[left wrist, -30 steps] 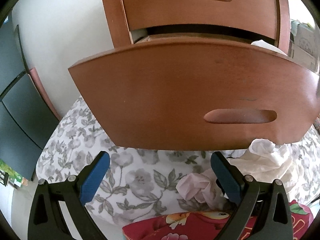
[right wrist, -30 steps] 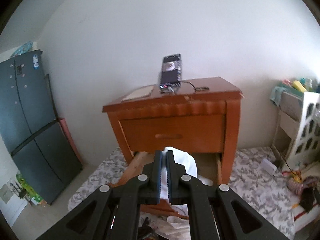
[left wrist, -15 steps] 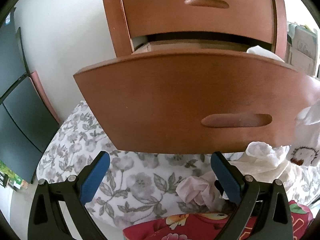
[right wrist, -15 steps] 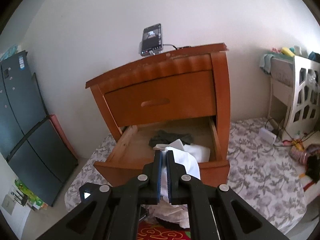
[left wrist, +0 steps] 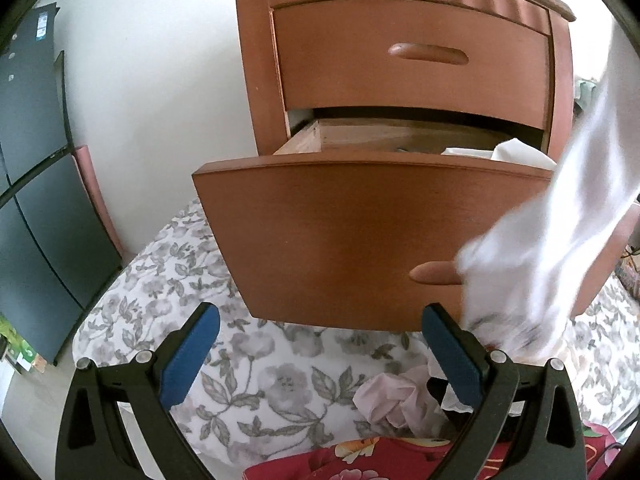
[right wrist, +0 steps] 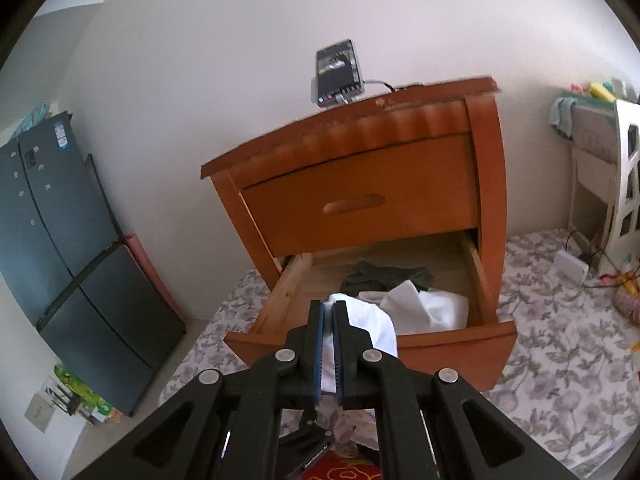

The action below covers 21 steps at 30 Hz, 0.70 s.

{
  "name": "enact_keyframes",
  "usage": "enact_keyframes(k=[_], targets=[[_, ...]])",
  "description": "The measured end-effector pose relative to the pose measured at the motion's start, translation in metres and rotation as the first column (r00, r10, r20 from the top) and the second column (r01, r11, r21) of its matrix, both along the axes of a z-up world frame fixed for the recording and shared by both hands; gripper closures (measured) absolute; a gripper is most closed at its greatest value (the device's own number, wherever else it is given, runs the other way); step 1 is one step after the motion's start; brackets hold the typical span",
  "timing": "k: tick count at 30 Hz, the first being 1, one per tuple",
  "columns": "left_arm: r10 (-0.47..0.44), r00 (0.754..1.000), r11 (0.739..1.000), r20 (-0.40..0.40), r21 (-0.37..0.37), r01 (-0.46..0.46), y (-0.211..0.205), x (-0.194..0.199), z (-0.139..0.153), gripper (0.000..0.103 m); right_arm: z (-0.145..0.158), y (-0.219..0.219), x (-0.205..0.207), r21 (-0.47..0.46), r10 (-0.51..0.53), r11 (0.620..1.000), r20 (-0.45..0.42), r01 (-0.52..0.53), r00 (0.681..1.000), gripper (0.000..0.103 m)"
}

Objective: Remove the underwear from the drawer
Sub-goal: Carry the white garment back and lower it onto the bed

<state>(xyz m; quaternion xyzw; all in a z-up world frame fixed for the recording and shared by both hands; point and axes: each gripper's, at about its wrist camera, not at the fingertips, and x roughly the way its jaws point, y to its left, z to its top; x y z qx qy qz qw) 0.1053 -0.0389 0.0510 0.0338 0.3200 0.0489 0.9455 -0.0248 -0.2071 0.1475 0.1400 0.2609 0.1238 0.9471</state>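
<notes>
Two grippers: right gripper (right wrist: 328, 344), low centre of its frame, clenched on white underwear (left wrist: 532, 264) hanging at right of left view, outside the drawer front (left wrist: 360, 240). Left gripper (left wrist: 320, 356) spread wide, empty. Best to lower w/o snagging, drop by pink garment (left wrist: 388, 400); more whites in drawer (right wrist: 432, 308) behind.

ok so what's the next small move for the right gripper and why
Probably lower it a bit more and open over the pile on the floor. The right gripper is shut on a white garment, already clear of the drawer, and it hangs in front of the drawer just above that pile.
</notes>
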Motion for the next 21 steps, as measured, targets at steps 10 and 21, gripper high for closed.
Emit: enact_keyframes(k=[10,21], targets=[[-0.014,0.999,0.999,-0.031,0.03,0.015,-0.007,0.004,-0.004,0.002,-0.112,-0.038,0.039,-0.039,-0.153,0.988,-0.342,0.148,0.927,0.098],[-0.018,0.999,0.999,-0.038,0.039,0.019,-0.01,0.005,-0.005,0.002,-0.167,-0.054,0.044,-0.127,-0.22,0.975,-0.467,0.182,0.856,0.098]])
